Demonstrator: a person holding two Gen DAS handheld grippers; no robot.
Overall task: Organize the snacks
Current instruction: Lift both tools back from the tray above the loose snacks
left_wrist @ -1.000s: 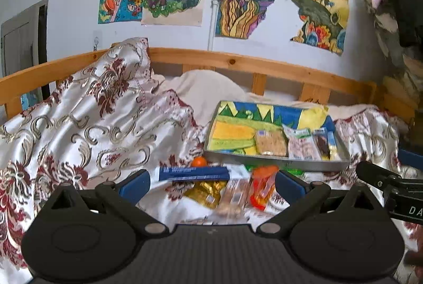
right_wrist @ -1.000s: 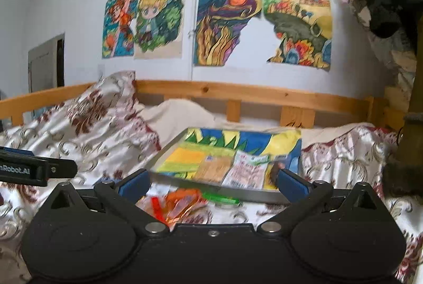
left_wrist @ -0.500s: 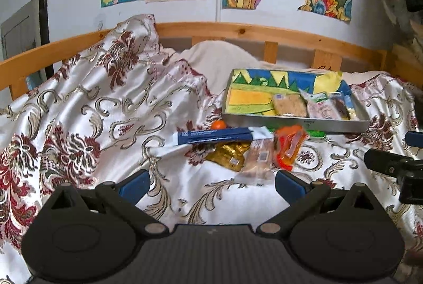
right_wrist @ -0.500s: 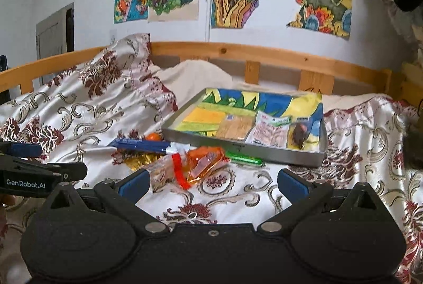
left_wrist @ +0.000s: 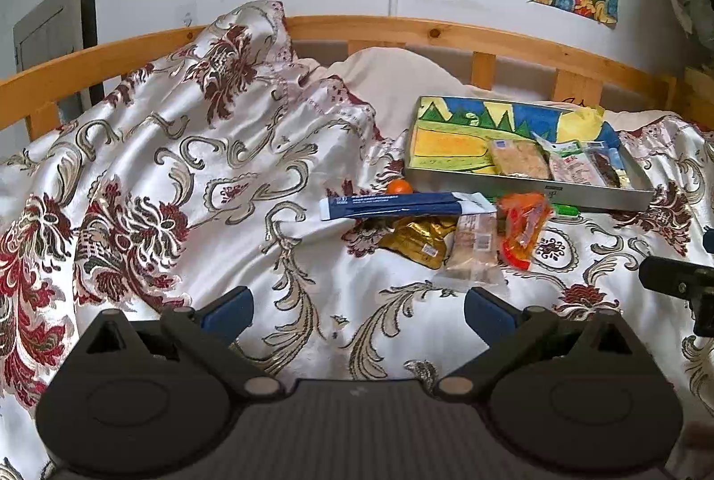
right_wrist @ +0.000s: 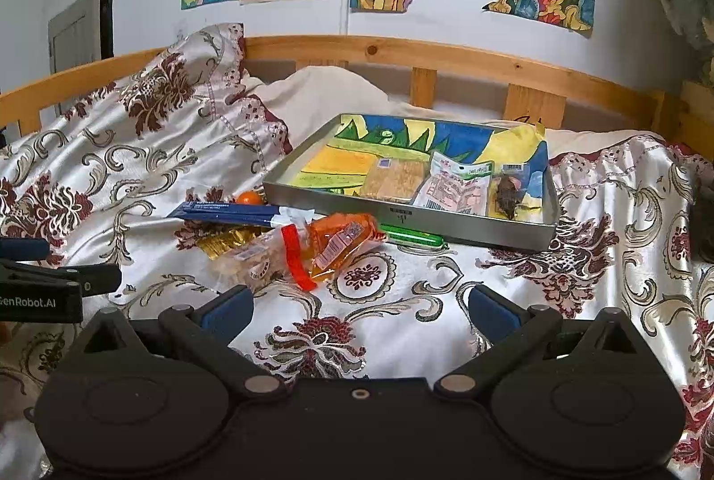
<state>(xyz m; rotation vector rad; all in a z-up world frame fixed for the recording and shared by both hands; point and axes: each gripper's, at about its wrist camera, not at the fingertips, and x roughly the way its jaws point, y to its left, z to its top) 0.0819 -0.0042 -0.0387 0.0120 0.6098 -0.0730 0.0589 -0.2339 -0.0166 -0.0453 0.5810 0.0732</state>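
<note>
A metal tray (left_wrist: 593,196) (right_wrist: 446,219) lined with a colourful drawing sits on the bed and holds three snack packs. In front of it lie loose snacks: a long blue pack (left_wrist: 392,205) (right_wrist: 223,210), a gold pack (left_wrist: 417,241), a clear pastry pack (left_wrist: 475,245) (right_wrist: 256,256), an orange pack (left_wrist: 522,227) (right_wrist: 341,241), a green stick (right_wrist: 410,234) and a small orange fruit (left_wrist: 398,186) (right_wrist: 248,198). My left gripper (left_wrist: 359,310) and right gripper (right_wrist: 361,308) are both open and empty, hovering short of the snacks.
A floral satin bedspread (left_wrist: 178,167) is bunched high at the left. A wooden bed rail (left_wrist: 446,33) runs behind the tray, with a pillow (left_wrist: 392,78) against it. The other gripper shows at the right edge (left_wrist: 678,283) and at the left edge (right_wrist: 44,279).
Both grippers have risen and tilted downward over the last second, so the bedspread and snacks now show farther below and ahead. Both stayed open.
</note>
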